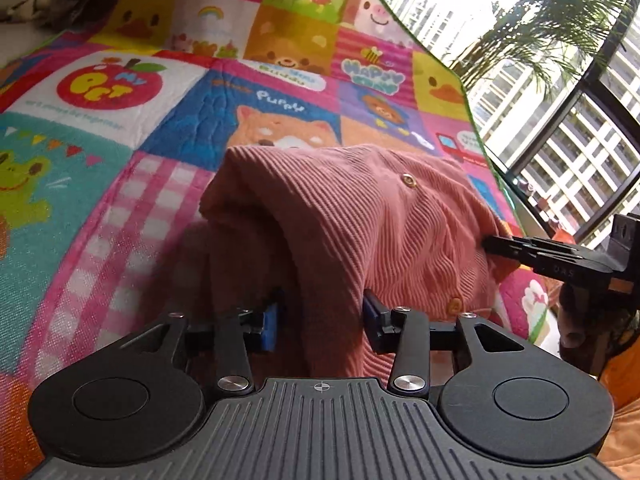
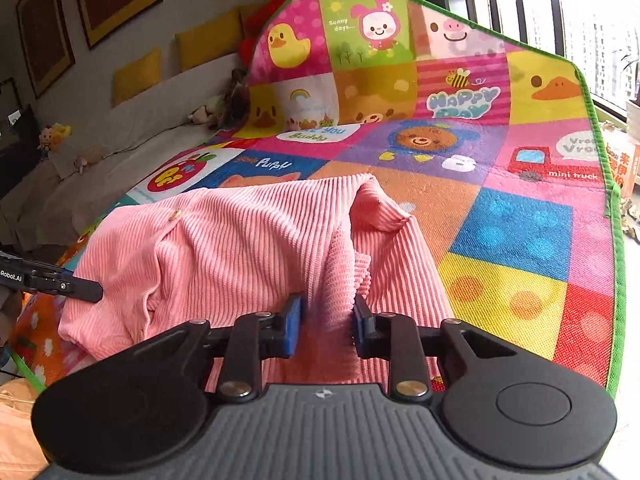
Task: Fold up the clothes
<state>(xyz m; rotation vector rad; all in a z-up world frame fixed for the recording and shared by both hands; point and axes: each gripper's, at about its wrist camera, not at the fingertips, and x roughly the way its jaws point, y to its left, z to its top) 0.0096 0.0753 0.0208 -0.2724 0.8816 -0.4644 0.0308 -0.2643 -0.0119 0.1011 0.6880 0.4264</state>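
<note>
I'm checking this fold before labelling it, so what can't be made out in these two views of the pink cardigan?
- Left wrist view: whether the left gripper pinches the pink ribbed cardigan; cloth drapes between its pads.
- Right wrist view: the right gripper grip; bunched fabric hides the contact.
- Both views: the cardigan's near hem, cut off behind the gripper bodies.
- Left wrist view: the play mat under the cardigan.

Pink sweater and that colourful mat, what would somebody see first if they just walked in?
Probably the pink sweater, bunched up in the middle of the cartoon mat, with fabric between the fingers of both the left gripper and the right gripper. Next, the mat's bright squares: ducks, a bear, a pig and a little red truck at its right edge. Tall buildings show through the window.
</note>
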